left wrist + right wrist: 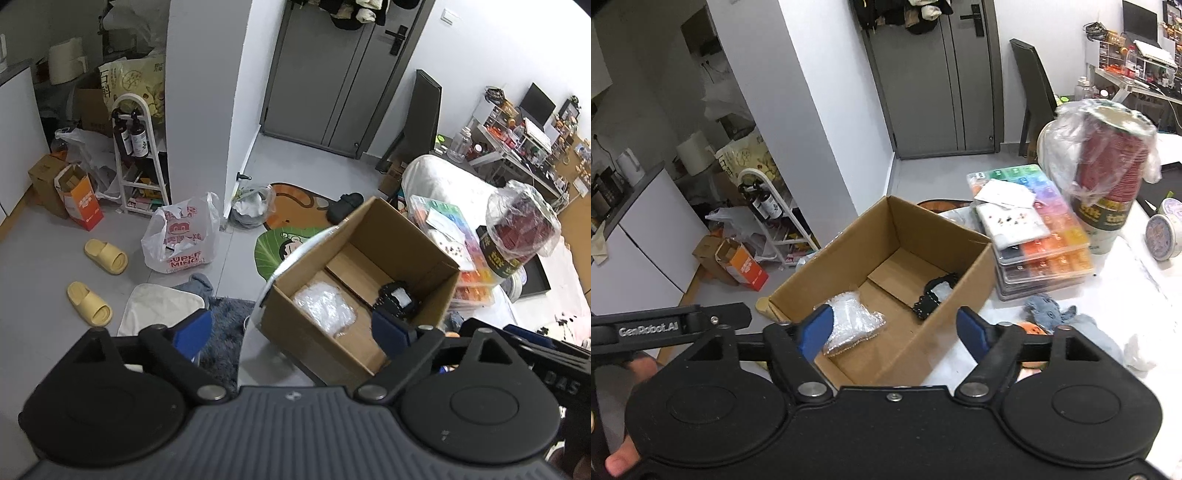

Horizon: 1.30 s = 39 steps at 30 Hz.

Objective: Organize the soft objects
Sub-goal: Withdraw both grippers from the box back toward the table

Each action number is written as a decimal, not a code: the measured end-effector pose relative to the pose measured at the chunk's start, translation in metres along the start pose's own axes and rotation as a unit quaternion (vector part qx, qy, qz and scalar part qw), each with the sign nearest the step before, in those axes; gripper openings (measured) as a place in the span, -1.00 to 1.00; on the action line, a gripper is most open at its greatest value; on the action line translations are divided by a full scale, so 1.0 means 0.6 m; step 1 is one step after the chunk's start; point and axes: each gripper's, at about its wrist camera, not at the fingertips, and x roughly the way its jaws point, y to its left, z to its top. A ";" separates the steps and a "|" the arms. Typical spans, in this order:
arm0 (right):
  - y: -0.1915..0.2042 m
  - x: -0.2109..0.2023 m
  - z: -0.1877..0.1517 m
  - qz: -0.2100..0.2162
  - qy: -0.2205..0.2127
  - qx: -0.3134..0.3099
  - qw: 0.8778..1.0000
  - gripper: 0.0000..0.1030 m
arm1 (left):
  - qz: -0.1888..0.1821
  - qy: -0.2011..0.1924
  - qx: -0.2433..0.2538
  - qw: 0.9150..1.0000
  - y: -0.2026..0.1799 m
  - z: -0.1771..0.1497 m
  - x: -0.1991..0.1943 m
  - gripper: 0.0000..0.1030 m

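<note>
Cardboard box (886, 273) with clear bag (851, 323) lies beyond open right gripper (895, 328).

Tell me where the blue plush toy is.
In the right wrist view, the blue plush toy lies on the white table, right of the cardboard box, just before the bead organizer.

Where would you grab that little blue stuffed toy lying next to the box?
Pinch the blue stuffed toy across its rounded body, coming from above: it lies flat on the white table, its limbs look thin and floppy, and the cardboard box crowds its left.
</note>
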 end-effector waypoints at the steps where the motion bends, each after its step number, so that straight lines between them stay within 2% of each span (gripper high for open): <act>1: -0.004 -0.007 -0.002 -0.001 -0.003 0.000 1.000 0.52 | -0.002 -0.002 0.002 1.000 -0.004 -0.002 -0.004 0.89; 4: -0.019 -0.029 -0.008 -0.005 -0.013 0.006 1.000 0.66 | 0.000 -0.021 0.011 1.000 -0.017 -0.010 -0.020 1.00; 8: -0.041 -0.061 -0.018 -0.005 -0.024 0.021 0.999 0.76 | 0.002 -0.044 0.028 0.999 -0.037 -0.021 -0.038 1.00; 11: -0.058 -0.082 -0.028 -0.016 -0.036 0.029 0.999 0.92 | 0.000 -0.047 0.031 0.998 -0.046 -0.028 -0.047 1.00; 15: -0.079 -0.109 -0.040 -0.023 -0.048 0.035 0.998 0.96 | -0.002 -0.057 0.048 0.997 -0.062 -0.039 -0.064 1.00; 25: -0.108 -0.162 -0.060 -0.038 -0.063 0.040 0.996 1.00 | -0.023 -0.044 0.080 0.996 -0.091 -0.062 -0.102 1.00; 39: -0.139 -0.211 -0.084 -0.049 -0.069 0.052 0.995 1.00 | -0.019 -0.044 0.099 0.994 -0.107 -0.074 -0.140 1.00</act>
